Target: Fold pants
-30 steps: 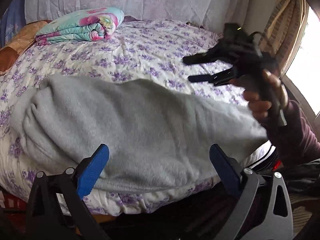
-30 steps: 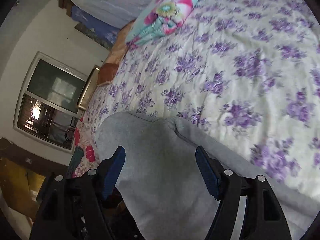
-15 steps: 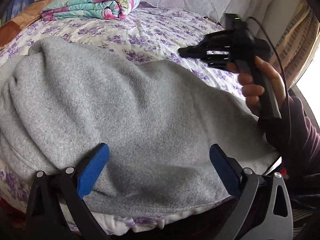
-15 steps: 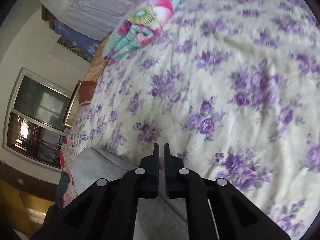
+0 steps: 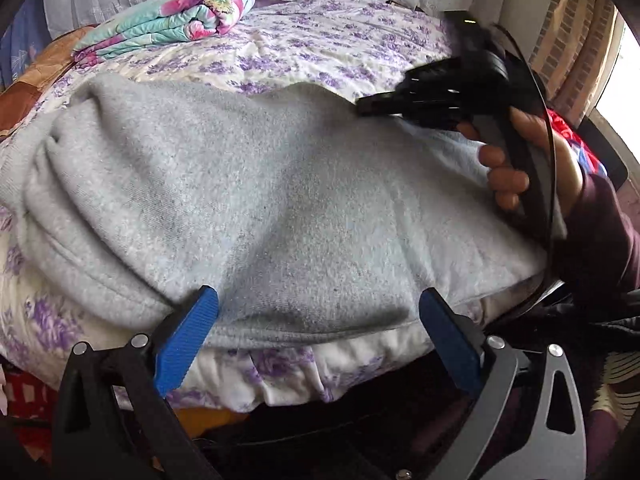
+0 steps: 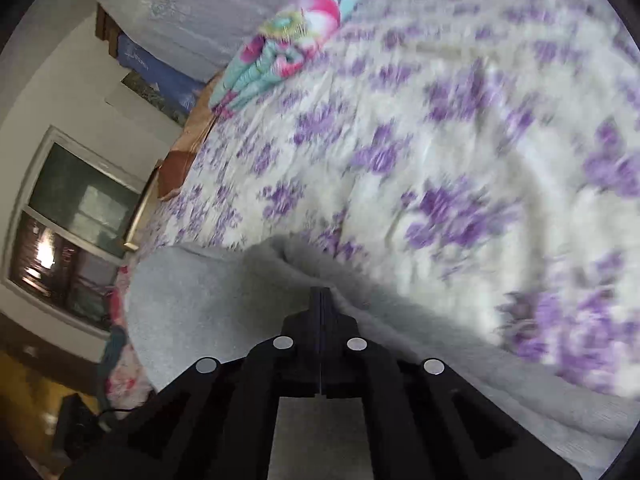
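Nearest the bed's edge, the left gripper hangs with its blue pads spread wide over the hem of the grey pants, gripping nothing. Those pants lie bunched across the purple-flowered bedspread. Further along, the right gripper, fingers pressed together, touches a fold of them; whether cloth is pinched, I cannot tell. Beyond lies a folded floral quilt.

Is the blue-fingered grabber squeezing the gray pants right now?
No, the left gripper has its blue fingers spread wide apart, with the gray pants lying on the bed between and beyond them.
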Available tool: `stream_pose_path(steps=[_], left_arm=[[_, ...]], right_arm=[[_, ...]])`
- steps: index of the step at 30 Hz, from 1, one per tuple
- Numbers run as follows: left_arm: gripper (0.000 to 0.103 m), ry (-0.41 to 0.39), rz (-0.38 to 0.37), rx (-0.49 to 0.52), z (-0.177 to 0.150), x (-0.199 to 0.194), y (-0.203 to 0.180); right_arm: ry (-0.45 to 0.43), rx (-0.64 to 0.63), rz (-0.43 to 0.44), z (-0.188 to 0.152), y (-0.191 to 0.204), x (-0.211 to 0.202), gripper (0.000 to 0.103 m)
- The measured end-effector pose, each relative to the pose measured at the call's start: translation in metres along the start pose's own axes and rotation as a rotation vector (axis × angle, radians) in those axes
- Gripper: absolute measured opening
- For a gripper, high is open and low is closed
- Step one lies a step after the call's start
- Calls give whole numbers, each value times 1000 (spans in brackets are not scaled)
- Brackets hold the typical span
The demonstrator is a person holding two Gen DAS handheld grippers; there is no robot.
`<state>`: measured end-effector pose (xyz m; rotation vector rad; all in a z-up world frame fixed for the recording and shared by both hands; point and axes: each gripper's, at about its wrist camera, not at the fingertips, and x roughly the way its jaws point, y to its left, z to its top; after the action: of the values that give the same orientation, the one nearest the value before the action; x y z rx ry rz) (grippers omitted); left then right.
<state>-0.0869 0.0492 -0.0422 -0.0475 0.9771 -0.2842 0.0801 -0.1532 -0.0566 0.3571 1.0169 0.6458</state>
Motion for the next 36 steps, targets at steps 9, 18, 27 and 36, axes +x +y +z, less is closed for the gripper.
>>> stream_pose_path(steps=[9, 18, 27, 36], left_arm=[[98, -95, -221, 135, 29, -7, -56], [98, -2, -220, 92, 49, 68, -71], [98, -18, -188, 76, 30, 52, -64], [98, -41, -201, 24, 24, 35, -52]], right_arm=[[-456, -15, -175, -123, -51, -237, 56], [-273, 267, -253, -117, -178, -222, 0], [-408, 180, -408, -164, -141, -281, 20], [-525, 338, -223, -195, -175, -275, 70]])
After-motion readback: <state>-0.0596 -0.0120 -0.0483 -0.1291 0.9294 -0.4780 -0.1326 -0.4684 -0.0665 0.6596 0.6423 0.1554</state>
